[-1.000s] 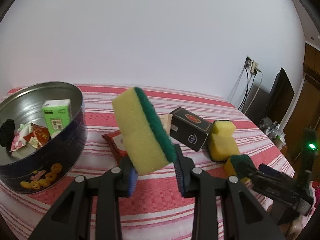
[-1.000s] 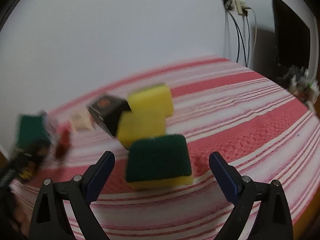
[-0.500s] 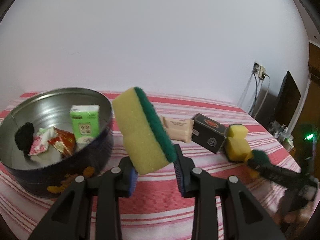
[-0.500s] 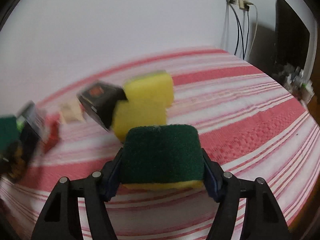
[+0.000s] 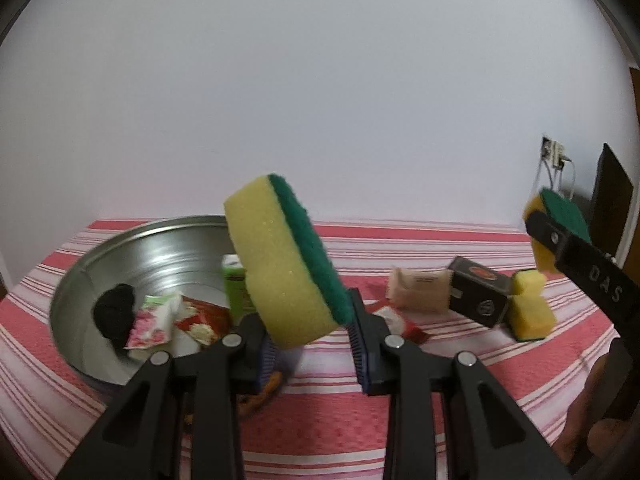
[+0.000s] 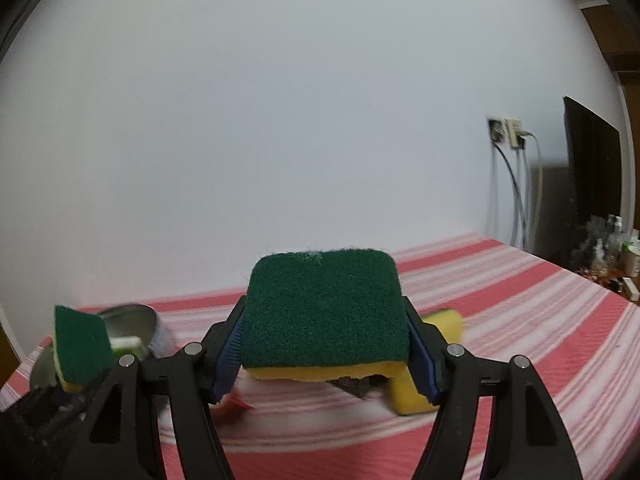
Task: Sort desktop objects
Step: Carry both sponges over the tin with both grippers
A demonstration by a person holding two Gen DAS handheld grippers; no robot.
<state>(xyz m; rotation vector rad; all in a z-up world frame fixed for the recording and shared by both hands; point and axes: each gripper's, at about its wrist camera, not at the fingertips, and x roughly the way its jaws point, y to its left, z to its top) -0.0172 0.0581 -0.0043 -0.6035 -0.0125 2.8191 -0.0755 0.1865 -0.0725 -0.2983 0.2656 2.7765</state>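
Observation:
My left gripper (image 5: 312, 340) is shut on a yellow sponge with a green scouring side (image 5: 280, 256), held tilted in the air at the near right rim of a round metal tin (image 5: 80, 276). My right gripper (image 6: 324, 360) is shut on a second yellow and green sponge (image 6: 324, 308), lifted above the table; it also shows in the left wrist view (image 5: 560, 216). The left sponge shows in the right wrist view (image 6: 80, 344). Two more yellow sponges (image 5: 532, 308) lie on the striped cloth.
The tin holds a black lump (image 5: 114, 312), packets (image 5: 152, 328) and a green box (image 5: 236, 284). A beige packet (image 5: 420, 290), a black box (image 5: 478, 292) and a red packet (image 5: 404, 324) lie on the cloth. Wall sockets with cables (image 6: 508, 136) are at far right.
My right gripper closed on the green-topped sponge and lifted it off the table. My left gripper carried its sponge left, closer to the tin.

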